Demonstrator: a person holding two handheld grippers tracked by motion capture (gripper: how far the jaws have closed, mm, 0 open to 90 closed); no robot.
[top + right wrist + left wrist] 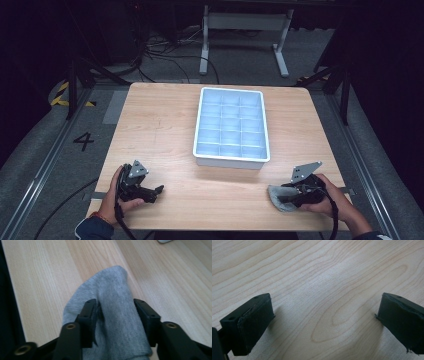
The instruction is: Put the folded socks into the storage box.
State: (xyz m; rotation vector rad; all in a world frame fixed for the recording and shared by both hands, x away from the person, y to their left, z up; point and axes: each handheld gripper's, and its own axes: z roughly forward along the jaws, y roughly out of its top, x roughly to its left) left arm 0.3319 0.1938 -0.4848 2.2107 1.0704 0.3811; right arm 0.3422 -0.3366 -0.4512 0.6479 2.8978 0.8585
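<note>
A wooden table carries a white divided tray at its middle-far part, its compartments looking empty. At the near right edge, the right gripper pinches a grey sock; the tray lies ahead and to its left. The left gripper rests near left, jaws wide, holding nothing.

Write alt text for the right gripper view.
A folded grey sock is pinched between the two black jaws of the right gripper, just above a light wooden table. A white corner of the tray peeks in at the top edge.
</note>
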